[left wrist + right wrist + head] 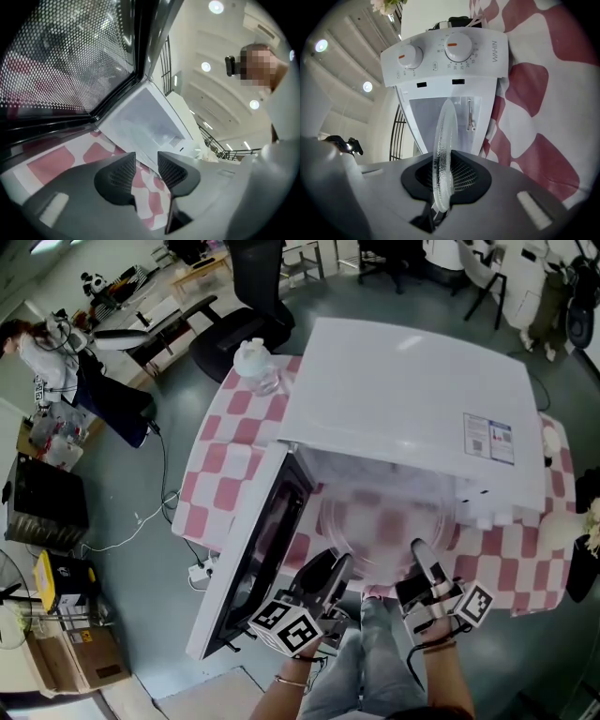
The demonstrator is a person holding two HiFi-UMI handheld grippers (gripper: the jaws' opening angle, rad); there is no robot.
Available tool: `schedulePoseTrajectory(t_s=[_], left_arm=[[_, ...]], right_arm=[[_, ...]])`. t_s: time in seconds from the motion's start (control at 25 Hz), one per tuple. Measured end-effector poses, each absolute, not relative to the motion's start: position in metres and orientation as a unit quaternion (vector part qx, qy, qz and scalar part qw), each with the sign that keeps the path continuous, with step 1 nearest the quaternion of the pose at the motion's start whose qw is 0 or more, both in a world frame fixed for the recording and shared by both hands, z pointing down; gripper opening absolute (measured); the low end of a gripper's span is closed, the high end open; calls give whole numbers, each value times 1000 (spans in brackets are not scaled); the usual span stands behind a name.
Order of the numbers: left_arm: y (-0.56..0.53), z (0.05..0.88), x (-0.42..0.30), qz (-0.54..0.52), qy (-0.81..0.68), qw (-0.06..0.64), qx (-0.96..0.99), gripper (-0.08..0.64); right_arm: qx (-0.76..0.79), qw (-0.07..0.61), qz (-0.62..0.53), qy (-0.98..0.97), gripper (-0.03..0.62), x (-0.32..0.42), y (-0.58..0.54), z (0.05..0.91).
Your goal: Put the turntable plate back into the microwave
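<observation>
The clear glass turntable plate (384, 521) hangs level at the mouth of the white microwave (403, 399), partly inside the cavity. My right gripper (419, 551) is shut on the plate's near rim. In the right gripper view the plate (444, 126) stands edge-on between the pads, in front of the microwave's two-knob control panel (445, 54). My left gripper (336, 566) sits just left of the plate, beside the open door (258, 549). It is open, and in its own view the left gripper (146, 161) has only tablecloth showing between its jaws.
The microwave stands on a table with a pink-and-white checked cloth (220, 465). A clear plastic bottle (255, 362) stands at the table's back left. The door (70, 56) swings out to the left. An office chair (253, 296) and cardboard boxes (75, 652) are on the floor.
</observation>
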State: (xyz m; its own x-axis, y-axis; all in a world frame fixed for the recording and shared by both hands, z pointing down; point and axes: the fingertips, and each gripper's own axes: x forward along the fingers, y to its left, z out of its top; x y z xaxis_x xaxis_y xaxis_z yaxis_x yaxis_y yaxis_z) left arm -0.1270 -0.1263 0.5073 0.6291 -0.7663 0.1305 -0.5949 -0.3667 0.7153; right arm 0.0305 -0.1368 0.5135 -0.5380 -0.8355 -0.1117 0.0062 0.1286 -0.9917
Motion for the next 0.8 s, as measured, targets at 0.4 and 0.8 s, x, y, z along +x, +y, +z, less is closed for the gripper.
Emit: schedulePoseTrajectory(t_s=[0.4,0.8], left_arm=[[-120,506,-125,-28,-437,295,849,135],[-120,515,-121,58,-467,225,853,118]], right_arm=[[-335,367,-575,650,40,28,-150,516],[-346,385,-567,641,41,29,-164,514]])
